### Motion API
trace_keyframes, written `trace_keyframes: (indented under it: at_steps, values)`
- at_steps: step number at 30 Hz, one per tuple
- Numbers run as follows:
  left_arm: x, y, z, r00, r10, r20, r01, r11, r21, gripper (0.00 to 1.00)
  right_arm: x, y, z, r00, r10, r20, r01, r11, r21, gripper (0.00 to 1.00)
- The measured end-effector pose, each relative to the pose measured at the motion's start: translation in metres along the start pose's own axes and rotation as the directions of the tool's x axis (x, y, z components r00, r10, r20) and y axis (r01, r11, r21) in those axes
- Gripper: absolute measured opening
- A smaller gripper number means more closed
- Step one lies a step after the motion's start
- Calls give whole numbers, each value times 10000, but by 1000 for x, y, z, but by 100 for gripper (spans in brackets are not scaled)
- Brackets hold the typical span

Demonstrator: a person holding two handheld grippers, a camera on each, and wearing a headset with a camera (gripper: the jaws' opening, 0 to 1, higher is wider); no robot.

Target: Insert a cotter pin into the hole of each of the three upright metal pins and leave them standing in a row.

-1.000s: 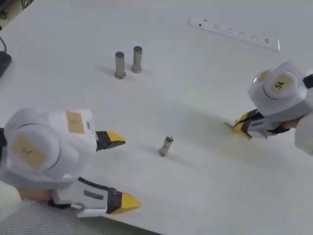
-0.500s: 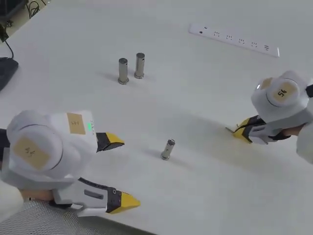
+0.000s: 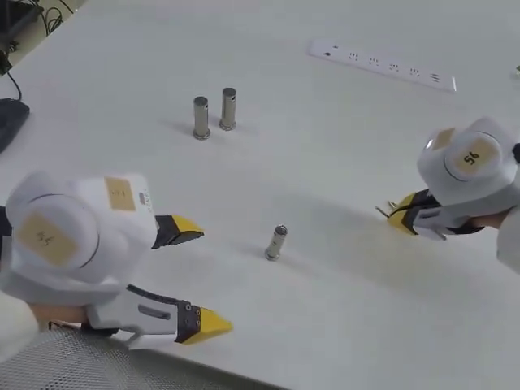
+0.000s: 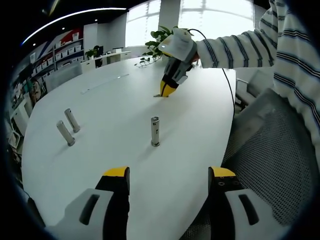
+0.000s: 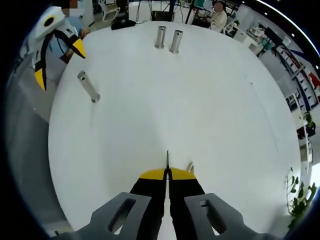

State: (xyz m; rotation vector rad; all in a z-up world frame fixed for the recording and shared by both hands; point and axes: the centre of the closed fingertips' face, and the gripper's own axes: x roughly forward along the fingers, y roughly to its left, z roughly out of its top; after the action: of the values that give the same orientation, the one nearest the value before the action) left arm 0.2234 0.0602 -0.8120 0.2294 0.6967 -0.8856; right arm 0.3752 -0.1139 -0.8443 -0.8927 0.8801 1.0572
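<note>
L gripper (image 3: pixel 203 278) jaws wide apart, empty, near lone pin (image 3: pixel 276 242) upright on table (image 3: pixel 341 146). R gripper (image 3: pixel 400 215) clamped on cotter pin (image 5: pixel 167 159), well apart to right. 2 more pins (image 3: pixel 201 118) upright together, far side.

Pin pair (image 3: pixel 201 118) behind, third pin (image 3: pixel 276 242) nearer (alone), power strip (image 3: pixel 380 65) farthest

The three metal pins (image 3: pixel 276 242) look like smooth, faintly shiny steel, the cotter pin (image 5: pixel 167 159) thin bare metal, the tabletop (image 3: pixel 325 171) smooth matt white, the left gripper (image 3: pixel 203 277) and right gripper (image 3: pixel 400 214) smooth white plastic, and the sleeve (image 4: pixel 240 42) striped knit cloth.
</note>
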Motion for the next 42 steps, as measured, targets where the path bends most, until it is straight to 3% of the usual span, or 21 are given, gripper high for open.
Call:
trace_keyframes:
  at_steps: [5, 17, 25, 30, 34, 42]
  values:
    - [-2, 1, 8, 9992, 35, 402, -31, 9999, -110, 62, -12, 4, 6, 9993, -249, 275, 252, 9996, -121, 1]
    - [-4, 1, 18, 9962, 127, 856, -87, 9988, -478, 58, -37, 24, 24, 9931, -723, 919, 782, 9950, -619, 1]
    - [-2, -2, 28, 9927, 14, 1202, 95, 9959, -896, 51, -49, 39, 36, 9864, -901, 1372, 1027, 9909, -871, 1]
    - [5, -4, 40, 9888, -40, 1489, 184, 9953, -953, 47, -54, 48, 44, 9825, -960, 1597, 1134, 9881, -1040, 1]
    - [10, -4, 52, 9867, 65, 1622, 32, 9982, -596, 43, -58, 56, 51, 9780, -1027, 1818, 1256, 9849, -1194, 1]
    - [21, -8, 83, 9656, -350, 2578, 658, 9915, -1119, 36, -64, 67, 59, 9662, -1326, 2213, 1625, 9790, -1229, 1]
